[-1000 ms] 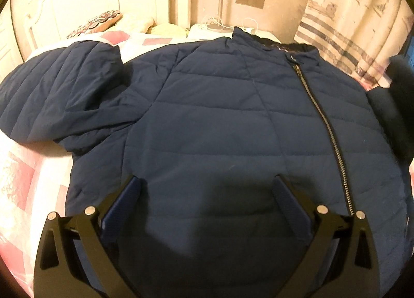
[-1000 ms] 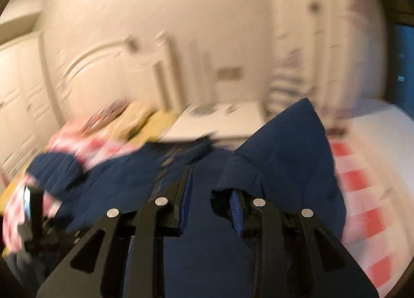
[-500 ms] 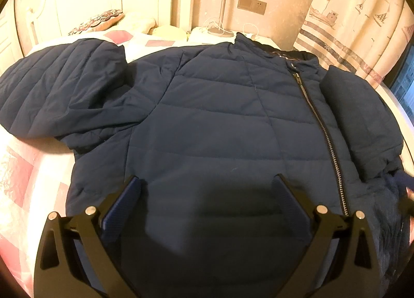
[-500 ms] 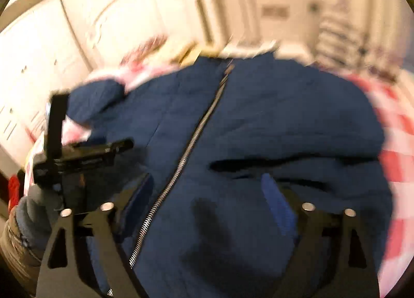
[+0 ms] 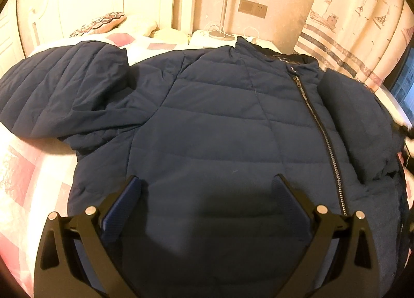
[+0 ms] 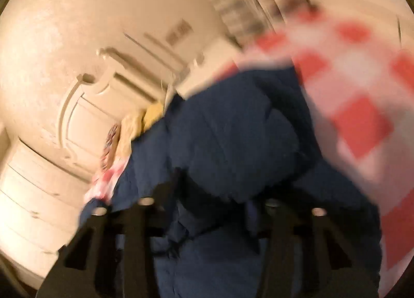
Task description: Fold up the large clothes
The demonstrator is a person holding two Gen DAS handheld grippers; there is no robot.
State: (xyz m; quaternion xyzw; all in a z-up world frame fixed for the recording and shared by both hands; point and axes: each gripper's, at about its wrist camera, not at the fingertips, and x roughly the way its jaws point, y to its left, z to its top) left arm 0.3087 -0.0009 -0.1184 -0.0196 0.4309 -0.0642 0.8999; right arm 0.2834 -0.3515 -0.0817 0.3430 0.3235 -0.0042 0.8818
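A navy quilted jacket point(image 5: 212, 127) lies face up on the bed, zipper point(image 5: 320, 137) running down its right half. Its left sleeve point(image 5: 59, 91) is spread out to the left. Its right sleeve point(image 5: 362, 127) is folded over the front, right of the zipper. My left gripper point(image 5: 207, 199) is open and empty, hovering over the jacket's lower front. The right wrist view is badly blurred: the right gripper point(image 6: 214, 207) hangs over navy jacket fabric point(image 6: 233, 137), jaws apart, nothing clearly between them.
The bed has a pink and white checked quilt point(image 5: 23, 174). A white headboard point(image 5: 85, 0), pillows point(image 5: 101, 22), a bedside stand with a lamp pole point(image 5: 225, 3) and patterned curtains point(image 5: 362, 13) stand behind. The quilt also shows in the right wrist view point(image 6: 362, 96).
The right gripper carried the right sleeve over the jacket front, let it go, opened, and is now swinging away fast. The left gripper has stayed open, with only a slight view shift.
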